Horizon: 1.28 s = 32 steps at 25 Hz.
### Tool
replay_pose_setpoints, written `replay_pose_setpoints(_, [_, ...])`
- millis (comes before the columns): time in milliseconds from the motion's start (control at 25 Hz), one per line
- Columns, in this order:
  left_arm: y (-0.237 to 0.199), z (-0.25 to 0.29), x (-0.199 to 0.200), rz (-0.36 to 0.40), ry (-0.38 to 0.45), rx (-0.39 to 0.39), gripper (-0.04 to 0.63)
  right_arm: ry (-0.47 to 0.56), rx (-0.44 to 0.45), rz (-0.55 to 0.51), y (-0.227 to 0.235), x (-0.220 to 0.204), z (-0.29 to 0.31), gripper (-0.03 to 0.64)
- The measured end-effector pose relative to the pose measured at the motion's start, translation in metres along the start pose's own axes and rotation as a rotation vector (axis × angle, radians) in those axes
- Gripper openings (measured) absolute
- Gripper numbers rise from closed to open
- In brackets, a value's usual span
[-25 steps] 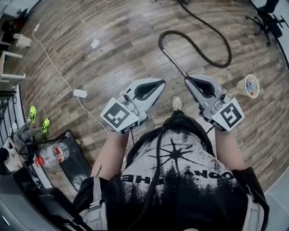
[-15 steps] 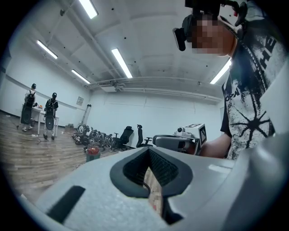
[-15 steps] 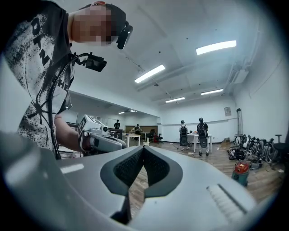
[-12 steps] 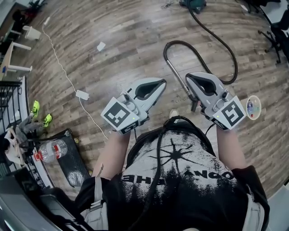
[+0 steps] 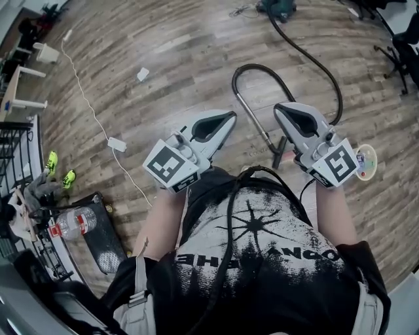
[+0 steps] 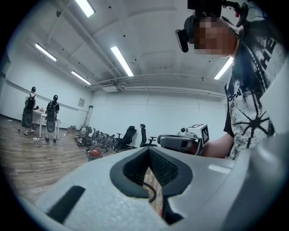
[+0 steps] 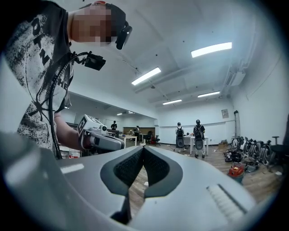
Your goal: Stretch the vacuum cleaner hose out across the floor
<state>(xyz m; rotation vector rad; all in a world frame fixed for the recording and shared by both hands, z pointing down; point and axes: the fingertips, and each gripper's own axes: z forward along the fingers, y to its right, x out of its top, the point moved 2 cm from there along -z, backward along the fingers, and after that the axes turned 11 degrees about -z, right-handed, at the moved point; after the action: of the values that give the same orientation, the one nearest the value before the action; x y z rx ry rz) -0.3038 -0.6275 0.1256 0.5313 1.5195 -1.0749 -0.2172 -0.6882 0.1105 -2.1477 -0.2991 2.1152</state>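
The hose (image 5: 313, 60) lies looped on the floor (image 5: 170, 46), beyond both grippers, and its stiff tube passes just left of the right gripper (image 5: 280, 109). This one and the left gripper (image 5: 230, 118) are closed, holding nothing. Far left the floor is open; a chair (image 5: 402, 39) stands far right.

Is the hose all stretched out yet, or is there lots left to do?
Nothing looks done: the hose lies curled in a loop on the floor, one end at the vacuum. Nothing is in hand: the left claw and right claw are both shut and empty, above the floor. Left: grab the hose and pull the loop straight.
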Motion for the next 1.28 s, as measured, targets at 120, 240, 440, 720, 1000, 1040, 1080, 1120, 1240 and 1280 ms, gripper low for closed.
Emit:
replay_pose_setpoints(120, [-0.005,0.002,-0.004,-0.013,-0.005,-0.005,0.000,-0.021,-0.008,0.007,0.001,-0.007,-0.003,0.008])
replay_pose_setpoints(240, [-0.013,0.006,-0.005,-0.027,-0.009,-0.021,0.000,-0.022,-0.022,0.008,0.005,-0.009,0.003,0.008])
replay_pose_setpoints(440, [-0.043,0.020,-0.009,-0.045,-0.030,-0.071,0.000,-0.074,-0.059,0.017,0.020,-0.029,0.013,0.008])
replay_pose_setpoints(720, [-0.109,0.041,0.018,-0.040,-0.051,-0.180,0.000,-0.114,-0.142,0.005,0.059,-0.037,0.064,0.008])
replay_pose_setpoints(1000, [-0.177,0.055,0.049,-0.026,-0.087,-0.299,0.000,-0.130,-0.251,-0.018,0.100,-0.033,0.123,0.009])
replay_pose_setpoints(1040, [-0.186,0.056,0.053,-0.027,-0.089,-0.311,0.000,-0.133,-0.261,-0.020,0.104,-0.033,0.131,0.008])
replay_pose_setpoints(1080, [-0.195,0.057,0.056,-0.027,-0.092,-0.322,0.000,-0.134,-0.269,-0.022,0.108,-0.033,0.139,0.008])
replay_pose_setpoints(1120, [-0.204,0.059,0.058,-0.027,-0.096,-0.332,0.000,-0.138,-0.277,-0.022,0.112,-0.034,0.146,0.008])
replay_pose_setpoints(1240, [-0.222,0.066,0.059,-0.034,-0.111,-0.368,0.000,-0.137,-0.312,-0.025,0.123,-0.036,0.160,0.008])
replay_pose_setpoints(1280, [-0.226,0.069,0.059,-0.037,-0.116,-0.380,0.000,-0.154,-0.320,-0.022,0.125,-0.040,0.161,0.008])
